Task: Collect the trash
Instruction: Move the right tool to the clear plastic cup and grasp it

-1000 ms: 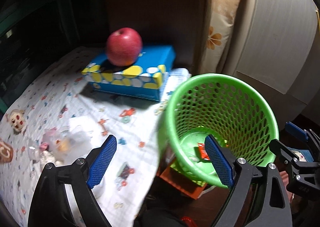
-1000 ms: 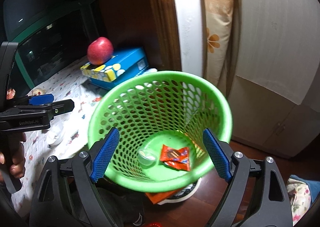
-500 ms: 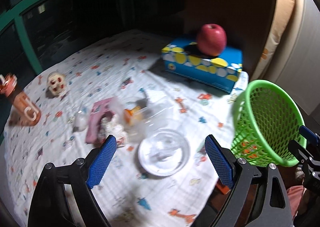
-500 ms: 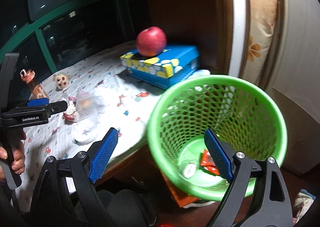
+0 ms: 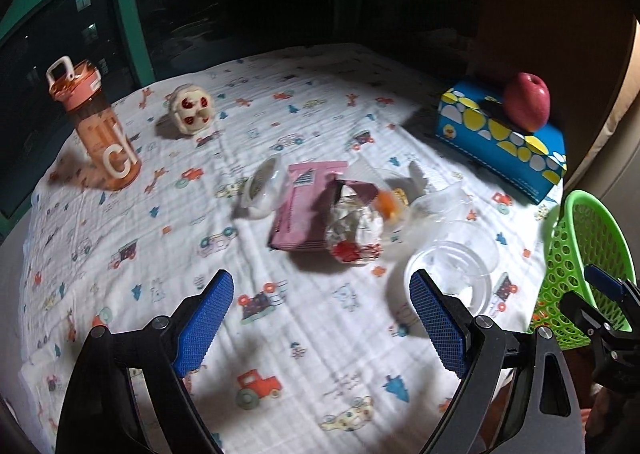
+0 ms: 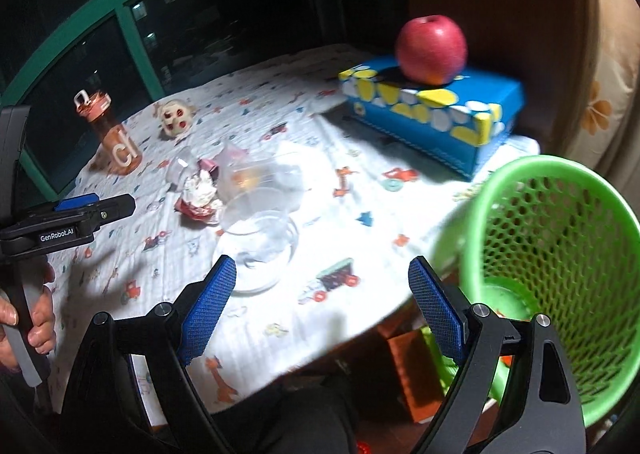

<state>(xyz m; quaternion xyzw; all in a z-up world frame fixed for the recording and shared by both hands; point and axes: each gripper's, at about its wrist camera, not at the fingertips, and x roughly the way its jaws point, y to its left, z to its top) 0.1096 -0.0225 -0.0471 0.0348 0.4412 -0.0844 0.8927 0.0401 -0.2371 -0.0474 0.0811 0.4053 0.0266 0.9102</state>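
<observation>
Trash lies in a heap mid-table: a pink wrapper (image 5: 306, 209), a crumpled foil wrapper (image 5: 352, 230), a clear plastic cup (image 5: 452, 262) on its side and a small clear lid (image 5: 262, 187). My left gripper (image 5: 320, 328) hovers open over the cloth just short of the heap, nothing between its fingers. The right gripper (image 6: 320, 310) is open and empty near the table's front edge, with the clear cup (image 6: 260, 242) just beyond its left finger. The green mesh basket (image 6: 560, 254) stands off the table's right edge, a red wrapper showing inside.
A red apple (image 5: 526, 101) rests on a blue and yellow tissue box (image 5: 500, 141) at the back right. An orange water bottle (image 5: 102, 133) and a small toy (image 5: 190, 113) stand at the back left. Dark windows lie behind the table. A hand (image 6: 38, 318) holds the left gripper's handle.
Both grippers swung left, away from the green basket and over the table. The trash heap now lies ahead of the left gripper; the basket has slid to the right edge of both views.
</observation>
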